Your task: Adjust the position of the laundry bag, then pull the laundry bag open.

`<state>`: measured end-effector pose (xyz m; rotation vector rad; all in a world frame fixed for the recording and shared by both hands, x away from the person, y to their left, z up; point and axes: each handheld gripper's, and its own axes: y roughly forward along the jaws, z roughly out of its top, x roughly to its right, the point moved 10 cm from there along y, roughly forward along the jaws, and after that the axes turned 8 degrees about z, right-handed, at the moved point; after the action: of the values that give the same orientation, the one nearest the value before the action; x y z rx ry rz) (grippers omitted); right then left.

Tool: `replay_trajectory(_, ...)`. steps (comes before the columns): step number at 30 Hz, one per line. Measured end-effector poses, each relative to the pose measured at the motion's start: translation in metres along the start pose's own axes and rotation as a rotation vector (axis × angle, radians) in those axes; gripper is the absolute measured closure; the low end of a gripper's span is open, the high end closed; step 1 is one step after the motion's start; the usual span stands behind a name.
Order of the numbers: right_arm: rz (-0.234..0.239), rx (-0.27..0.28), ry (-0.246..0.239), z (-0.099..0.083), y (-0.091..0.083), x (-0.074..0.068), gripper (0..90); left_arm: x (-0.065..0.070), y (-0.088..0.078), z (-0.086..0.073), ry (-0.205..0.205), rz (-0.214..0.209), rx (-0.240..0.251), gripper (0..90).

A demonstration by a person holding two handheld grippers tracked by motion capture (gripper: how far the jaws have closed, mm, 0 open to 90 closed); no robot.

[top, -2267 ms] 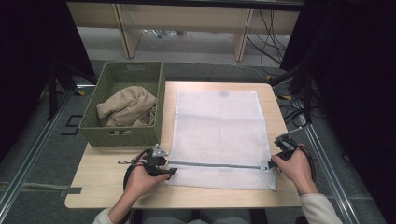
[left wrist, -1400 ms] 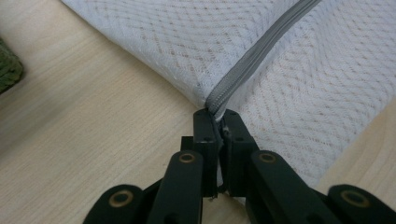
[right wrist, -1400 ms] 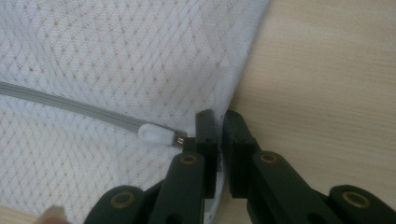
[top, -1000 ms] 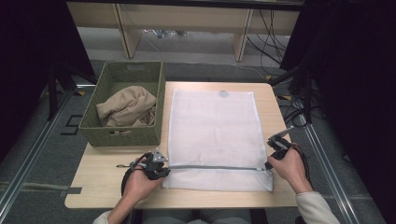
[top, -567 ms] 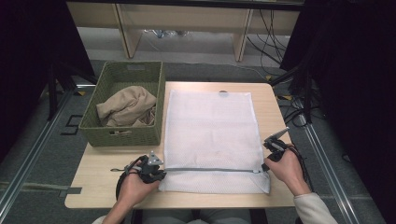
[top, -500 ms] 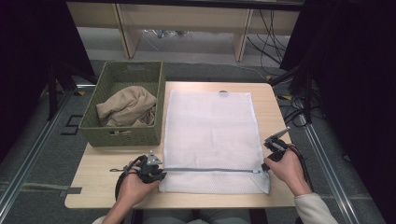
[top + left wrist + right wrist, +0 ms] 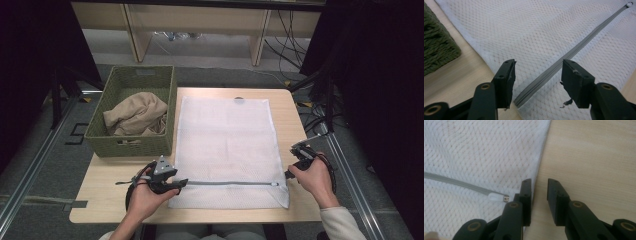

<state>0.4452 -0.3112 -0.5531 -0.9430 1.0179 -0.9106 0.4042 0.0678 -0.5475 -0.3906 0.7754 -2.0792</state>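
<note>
The mesh bag [image 7: 227, 150] is spread flat on the worktop [image 7: 100, 200], its zip [image 7: 227, 183] running crosswise from the left gripper [image 7: 537, 82] to the right gripper [image 7: 539, 197]. Both sets of fingers have just been opening, nothing gripped. The zip pull [image 7: 496, 197] is seen just beside the right fingers [image 7: 526, 195], probably nearer.

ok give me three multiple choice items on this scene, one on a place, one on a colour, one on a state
1. Where is the woven basket?
A. left of the mesh laundry bag
B. on top of the bag
C. on the floor

2. What colour is the bag's zipper?
A. red
B. grey
C. black

3. How do the left gripper fingers stand?
A. clamped on the basket
B. shut on a cloth
C. apart, just opened, over the zipper end

Answers: 1 A, the basket stands on the table beside the bag's left edge. 2 B, a grey line crosses the white mesh. 3 C, a gap shows between both fingers.
</note>
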Motion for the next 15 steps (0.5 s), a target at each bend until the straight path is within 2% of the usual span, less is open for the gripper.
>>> replay_trajectory(2,0.002,-0.006,0.028,-0.0015,-0.0018,-0.0019,74.8,0.0009,0.0012,0.0011,-0.006,0.011,0.015,43.4)
replay_trajectory(3,-0.002,-0.002,0.013,-0.0008,-0.0021,-0.001,74.6,0.002,0.0012,0.0013,-0.009,0.009,0.017,43.2)
replay_trajectory(4,0.0,-0.001,0.015,-0.0008,-0.0021,-0.0013,74.4,0.0017,0.0007,0.0011,-0.001,0.006,0.014,43.1)
replay_trajectory(6,-0.006,0.0,0.011,0.0002,-0.0021,-0.0013,74.2,0.0035,0.0005,0.0026,-0.022,-0.002,0.031,42.9)
replay_trajectory(7,-0.002,-0.002,0.014,0.0001,-0.0021,-0.0024,74.0,0.0031,0.0002,0.0012,-0.017,-0.003,0.02,42.9)
replay_trajectory(8,-0.002,-0.004,0.008,-0.0001,-0.002,-0.003,74.0,0.0021,0.0007,0.0006,-0.014,0.011,0.02,42.7)
replay_trajectory(9,-0.003,-0.008,0.055,-0.0015,-0.0023,-0.0079,73.9,0.001,0.0012,0.0005,-0.005,0.017,0.017,42.5)
replay_trajectory(10,-0.005,-0.033,0.075,-0.0033,-0.0033,-0.0095,73.8,0.0021,0.0017,0.0007,-0.008,0.007,0.017,42.3)
replay_trajectory(11,-0.003,-0.044,0.07,-0.0036,-0.0038,-0.0099,73.8,0.0023,0.0018,0.0001,0.007,-0.003,0.007,42.3)
replay_trajectory(12,0.007,-0.026,0.005,-0.0008,-0.0022,-0.0052,73.6,0.0018,0.0036,0.0006,0.002,0.009,0.01,42.2)
replay_trajectory(14,0.007,-0.034,0.021,-0.0021,-0.0025,-0.0053,73.3,0.0066,0.006,0.0018,-0.024,-0.012,0.006,41.8)
replay_trajectory(15,0.011,-0.039,0.028,-0.0029,-0.0026,-0.0059,72.9,0.0066,0.006,0.0018,-0.024,-0.012,0.006,41.6)
